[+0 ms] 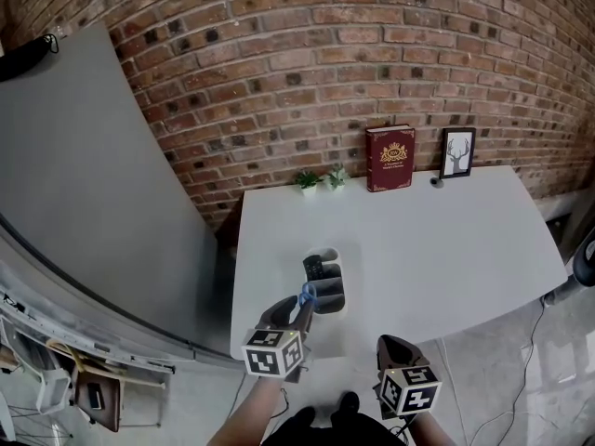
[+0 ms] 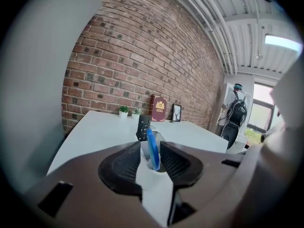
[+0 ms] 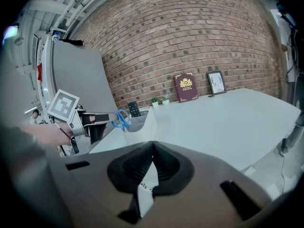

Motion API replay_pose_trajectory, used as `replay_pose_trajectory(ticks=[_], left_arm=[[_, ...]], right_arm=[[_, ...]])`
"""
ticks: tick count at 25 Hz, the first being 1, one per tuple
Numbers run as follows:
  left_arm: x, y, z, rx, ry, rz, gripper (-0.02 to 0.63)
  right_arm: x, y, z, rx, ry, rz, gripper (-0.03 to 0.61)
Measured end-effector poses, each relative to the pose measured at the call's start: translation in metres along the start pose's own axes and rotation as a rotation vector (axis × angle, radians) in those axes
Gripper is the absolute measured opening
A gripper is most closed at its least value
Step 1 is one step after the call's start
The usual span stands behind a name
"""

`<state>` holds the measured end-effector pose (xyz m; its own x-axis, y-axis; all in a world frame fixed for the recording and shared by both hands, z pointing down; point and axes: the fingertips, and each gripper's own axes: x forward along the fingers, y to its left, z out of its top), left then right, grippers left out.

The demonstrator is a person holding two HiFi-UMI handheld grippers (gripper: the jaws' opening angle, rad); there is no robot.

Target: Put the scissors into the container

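My left gripper [image 1: 301, 307] is shut on blue-handled scissors [image 1: 307, 295], held at the near end of a white container [image 1: 343, 302] on the white table [image 1: 446, 240]. In the left gripper view the blue handle [image 2: 152, 148] stands upright between the jaws, with the container rim [image 2: 160, 137] just beyond. A black remote [image 1: 314, 268] stands in the container's far part. The right gripper view shows the scissors [image 3: 121, 120] over the container [image 3: 138, 123]. My right gripper [image 1: 391, 346] hangs shut and empty near the table's front edge, right of the left one.
A red book [image 1: 390, 157], a framed picture [image 1: 457, 151] and two small plants [image 1: 308, 180] line the brick wall at the table's back. A grey panel [image 1: 84, 203] stands to the left. A person with a backpack [image 2: 236, 108] stands far off.
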<state>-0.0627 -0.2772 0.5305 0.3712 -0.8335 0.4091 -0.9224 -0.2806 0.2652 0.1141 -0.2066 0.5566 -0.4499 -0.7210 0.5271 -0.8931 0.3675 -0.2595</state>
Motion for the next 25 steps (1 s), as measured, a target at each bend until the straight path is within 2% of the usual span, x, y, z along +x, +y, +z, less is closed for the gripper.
replay_pose_trajectory(ticks=[15, 25], left_arm=[[-0.034, 0.015, -0.026, -0.024, 0.027, 0.054, 0.104], [-0.045, 0.014, -0.027, 0.008, 0.037, 0.062, 0.043]], right_arm=[[0.009, 0.015, 0.005, -0.027, -0.002, 0.027, 0.0], [0.012, 0.016, 0.007, -0.037, 0.005, 0.021, 0.0]])
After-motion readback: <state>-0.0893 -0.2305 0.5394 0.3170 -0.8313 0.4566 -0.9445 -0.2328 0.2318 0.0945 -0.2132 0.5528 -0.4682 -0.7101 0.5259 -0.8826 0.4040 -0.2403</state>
